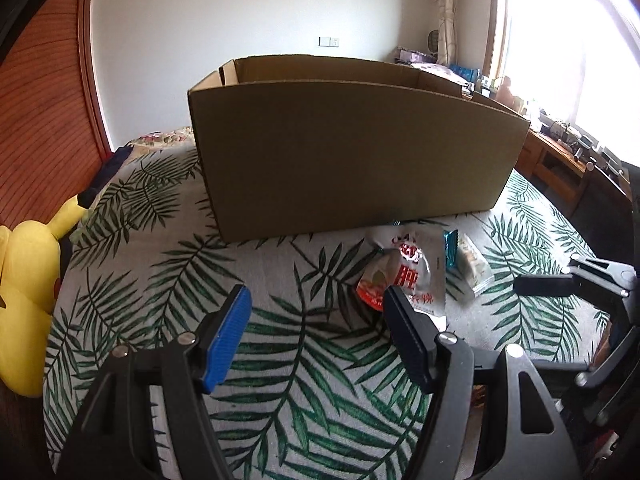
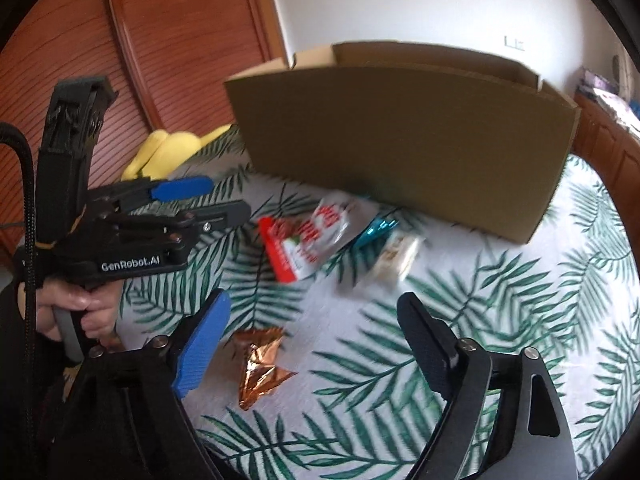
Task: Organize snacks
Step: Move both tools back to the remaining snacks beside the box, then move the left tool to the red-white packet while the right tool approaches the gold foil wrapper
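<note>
An open cardboard box [image 1: 352, 152] stands on a leaf-print cloth; it also shows in the right wrist view [image 2: 404, 140]. In front of it lie a red-and-white snack bag [image 1: 404, 276] [image 2: 316, 236], a teal-ended pale packet [image 1: 468, 260] [image 2: 396, 256] and, nearer, a copper foil wrapper [image 2: 260, 364]. My left gripper [image 1: 316, 320] is open and empty, just left of the red-and-white bag; it also shows from the side in the right wrist view [image 2: 216, 198]. My right gripper [image 2: 312, 332] is open and empty above the foil wrapper, and shows at the right edge of the left wrist view [image 1: 544, 280].
A yellow plush toy [image 1: 28, 280] [image 2: 168, 152] lies at the cloth's left edge by a wooden slatted panel [image 1: 44, 92]. A wooden desk with clutter [image 1: 560, 148] stands by the bright window at the right.
</note>
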{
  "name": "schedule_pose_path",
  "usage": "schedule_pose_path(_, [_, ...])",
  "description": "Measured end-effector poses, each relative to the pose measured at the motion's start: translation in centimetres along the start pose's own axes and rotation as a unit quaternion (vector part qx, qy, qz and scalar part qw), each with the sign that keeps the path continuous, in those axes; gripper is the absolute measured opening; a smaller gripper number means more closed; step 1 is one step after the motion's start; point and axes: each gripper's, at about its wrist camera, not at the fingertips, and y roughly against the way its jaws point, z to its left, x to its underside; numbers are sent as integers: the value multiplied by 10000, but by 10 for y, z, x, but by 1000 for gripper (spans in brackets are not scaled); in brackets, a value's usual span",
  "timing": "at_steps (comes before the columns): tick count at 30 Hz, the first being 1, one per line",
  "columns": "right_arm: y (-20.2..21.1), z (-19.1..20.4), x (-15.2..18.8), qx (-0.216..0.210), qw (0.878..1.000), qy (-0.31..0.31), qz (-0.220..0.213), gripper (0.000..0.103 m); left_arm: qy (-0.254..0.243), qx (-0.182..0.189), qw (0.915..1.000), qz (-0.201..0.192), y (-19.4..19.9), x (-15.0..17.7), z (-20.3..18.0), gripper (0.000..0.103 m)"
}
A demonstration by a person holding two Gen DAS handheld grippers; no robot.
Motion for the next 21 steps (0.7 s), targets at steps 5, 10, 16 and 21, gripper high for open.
schedule_pose_path(5, [-13, 10, 8, -102, 9996, 144, 233, 78, -2, 31, 10000, 60, 0, 4, 1, 69])
schedule_pose_path(10, [-20, 17, 14, -56, 9990, 278, 338, 68, -35, 60, 10000, 63, -1, 6, 1, 69])
schedule_pose_path(16, [-16, 21, 19, 6, 9981, 471, 392, 55, -24, 79, 9999, 71, 0, 8, 1, 69])
schedule_pose_path(21, [-13, 27, 25, 100, 9969, 670, 406, 51, -10, 88, 9999, 54, -1, 8, 2, 69])
